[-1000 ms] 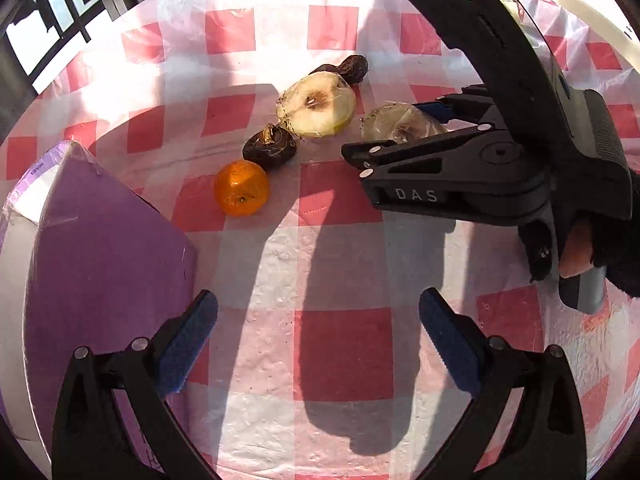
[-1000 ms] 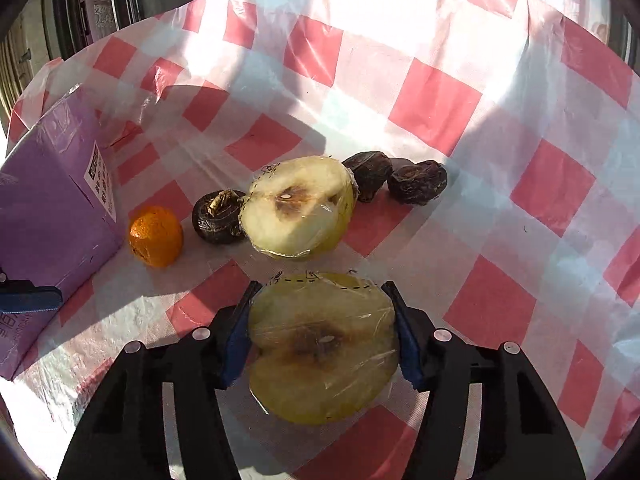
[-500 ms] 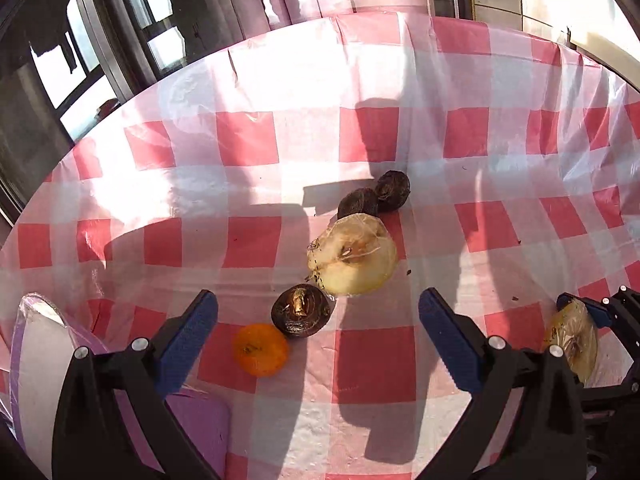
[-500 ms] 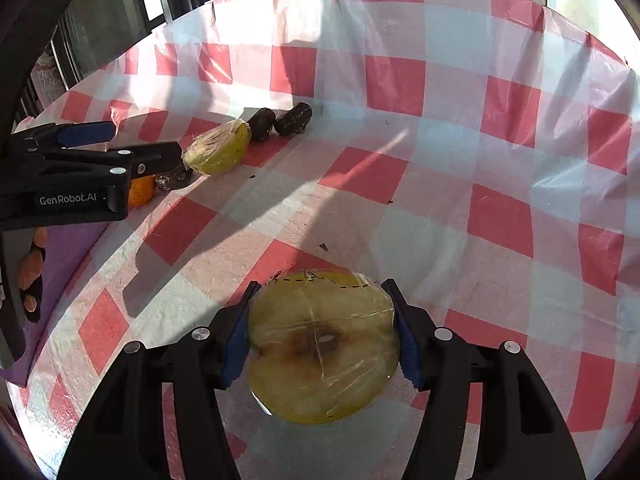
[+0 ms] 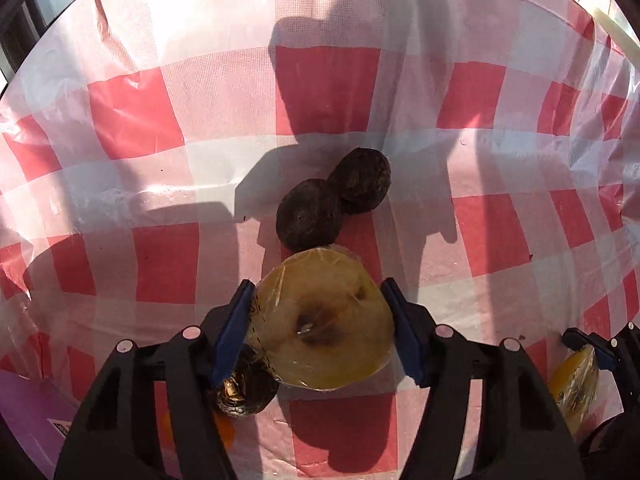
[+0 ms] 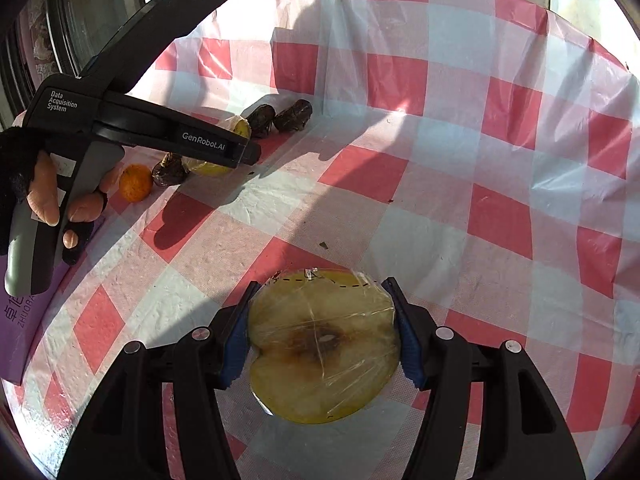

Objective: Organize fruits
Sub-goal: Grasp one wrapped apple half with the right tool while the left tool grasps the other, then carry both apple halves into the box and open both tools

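Step in hand, as judged: gathering the two wrapped apple halves; the next move calls for the left claw to close squarely before lifting.

- Checked tablecloth (image 6: 500,128): spread beneath both claws.
- Right gripper (image 6: 322,336): pinching a wrapped apple half (image 6: 324,348) cut face up, both pads pressed to its sides, low over the cloth.
- Left gripper (image 5: 316,332): spread around the second wrapped apple half (image 5: 324,320); pad contact cannot be told.
- Two dark round fruits (image 5: 310,220): just beyond the left claw, touching each other.
- Dark fruit (image 5: 244,394): under its left finger.
- Small orange (image 6: 136,183): behind that.
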A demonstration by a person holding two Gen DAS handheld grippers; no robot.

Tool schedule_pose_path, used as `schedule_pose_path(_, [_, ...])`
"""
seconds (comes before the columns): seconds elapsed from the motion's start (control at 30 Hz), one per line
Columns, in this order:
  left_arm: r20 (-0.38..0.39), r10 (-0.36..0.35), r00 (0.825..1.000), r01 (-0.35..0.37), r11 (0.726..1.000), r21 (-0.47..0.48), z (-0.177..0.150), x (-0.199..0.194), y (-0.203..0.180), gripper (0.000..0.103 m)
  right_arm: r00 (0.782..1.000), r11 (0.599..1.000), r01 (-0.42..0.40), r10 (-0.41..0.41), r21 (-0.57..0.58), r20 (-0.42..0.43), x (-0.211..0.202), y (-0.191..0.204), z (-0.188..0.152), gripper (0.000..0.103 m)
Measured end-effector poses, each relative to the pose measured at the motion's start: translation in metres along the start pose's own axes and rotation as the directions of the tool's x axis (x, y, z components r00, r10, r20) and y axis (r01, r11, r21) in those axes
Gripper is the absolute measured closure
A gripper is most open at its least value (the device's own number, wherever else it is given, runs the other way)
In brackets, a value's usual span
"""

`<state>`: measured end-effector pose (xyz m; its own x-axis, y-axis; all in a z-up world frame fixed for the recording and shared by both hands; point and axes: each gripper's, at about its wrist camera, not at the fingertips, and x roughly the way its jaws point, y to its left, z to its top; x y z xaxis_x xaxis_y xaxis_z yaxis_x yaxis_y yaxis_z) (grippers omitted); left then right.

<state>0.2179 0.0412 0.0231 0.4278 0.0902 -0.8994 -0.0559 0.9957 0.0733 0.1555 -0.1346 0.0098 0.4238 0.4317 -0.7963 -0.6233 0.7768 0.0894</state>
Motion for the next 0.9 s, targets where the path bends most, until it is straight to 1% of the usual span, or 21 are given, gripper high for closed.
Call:
schedule_pose_path(0.1, [0.023, 0.007, 1.0, -0.007, 0.999, 0.038, -0.014, -0.012, -0.012, 0.039, 1.0, 1.0, 0.006, -0.006, -0.003, -0.002, 0.0, 0.002, 0.001, 0.042])
schedule_pose_path(0.13, [0.025, -0.001, 1.0, 0.0, 0.999, 0.044, -0.018, -0.017, -0.016, 0.039, 1.0, 1.0, 0.009, -0.009, -0.004, -0.002, 0.001, 0.003, 0.001, 0.042])
schedule_pose_path(0.2, [0.018, -0.021, 1.0, 0.02, 0.999, 0.047, -0.027, -0.026, -0.024, 0.039, 1.0, 1.0, 0.019, -0.019, -0.01, -0.004, 0.001, 0.005, 0.001, 0.042])
schedule_pose_path(0.37, [-0.009, -0.034, 0.999, 0.035, 0.998, 0.046, -0.051, -0.04, -0.041, 0.039, 0.998, 0.998, 0.064, -0.064, -0.015, -0.005, 0.001, 0.011, 0.0, 0.043])
schedule_pose_path(0.43, [-0.017, -0.048, 0.999, 0.049, 0.997, 0.055, -0.06, -0.046, -0.048, 0.039, 0.996, 0.996, 0.085, -0.085, 0.031, -0.013, -0.002, 0.008, -0.003, 0.043])
schedule_pose_path(0.5, [-0.018, -0.064, 0.998, 0.065, 0.994, 0.089, -0.071, -0.054, -0.054, 0.039, 0.993, 0.989, 0.12, -0.117, 0.081, -0.034, -0.01, 0.006, -0.009, 0.043])
schedule_pose_path(0.6, [-0.022, -0.089, 0.996, 0.092, 0.986, 0.139, -0.087, -0.066, -0.065, 0.039, 0.987, 0.963, 0.157, -0.146, 0.221, -0.067, -0.031, -0.003, -0.029, 0.043])
schedule_pose_path(0.67, [-0.028, -0.106, 0.994, 0.109, 0.981, 0.162, -0.094, -0.071, -0.071, 0.039, 0.983, 0.943, 0.18, -0.16, 0.279, -0.093, -0.047, -0.005, -0.045, 0.043])
schedule_pose_path(0.8, [-0.043, -0.152, 0.988, 0.157, 0.974, 0.166, -0.117, -0.081, -0.074, 0.039, 0.975, 0.913, 0.217, -0.183, 0.345, -0.129, -0.077, -0.001, -0.07, 0.043])
schedule_pose_path(0.9, [-0.06, -0.197, 0.978, 0.205, 0.964, 0.17, -0.129, -0.09, -0.076, 0.039, 0.97, 0.903, 0.233, -0.189, 0.362, -0.154, -0.095, 0.004, -0.081, 0.043])
